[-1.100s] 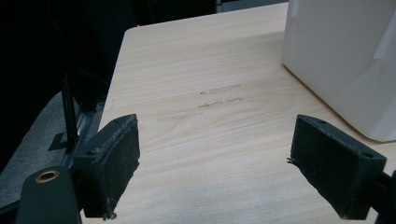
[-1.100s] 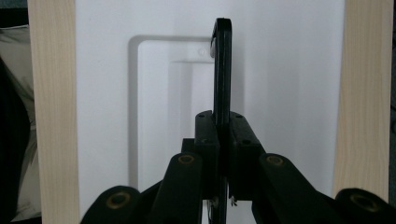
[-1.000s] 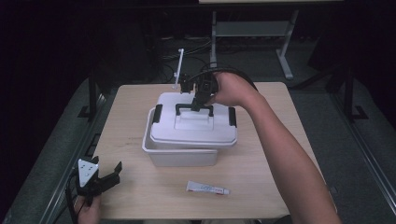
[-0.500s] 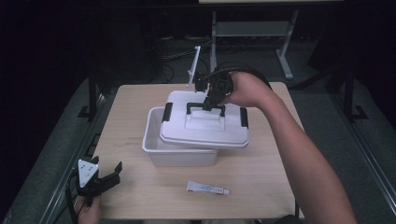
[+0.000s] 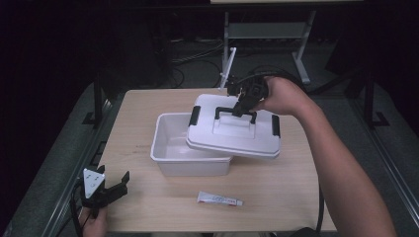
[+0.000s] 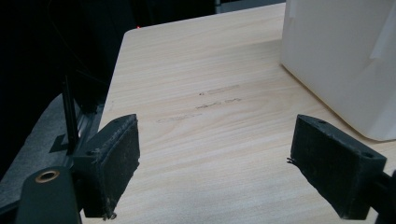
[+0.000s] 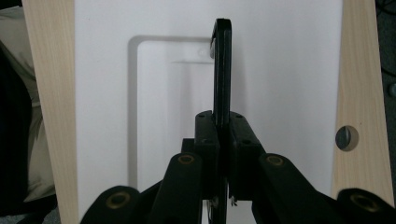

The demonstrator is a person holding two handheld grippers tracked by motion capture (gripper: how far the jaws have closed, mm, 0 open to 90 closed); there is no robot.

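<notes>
Gripping black handle (image 5: 236, 109), right gripper (image 5: 240, 109), lid (image 5: 232, 134) tilted over bin (image 5: 170, 150)

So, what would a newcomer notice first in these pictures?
Probably the white lid, hanging tilted over the right side of the open white box at mid-table, held by its black handle in the right gripper. Then the small tube lying near the front edge.

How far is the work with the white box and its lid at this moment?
Done: the lid is off the white box, whose left part lies open. In hand: the right gripper is shut on the black handle, holding the lid tilted over the box's right side. Left: setting the lid down. The tube lies untouched; the left gripper is open.
</notes>
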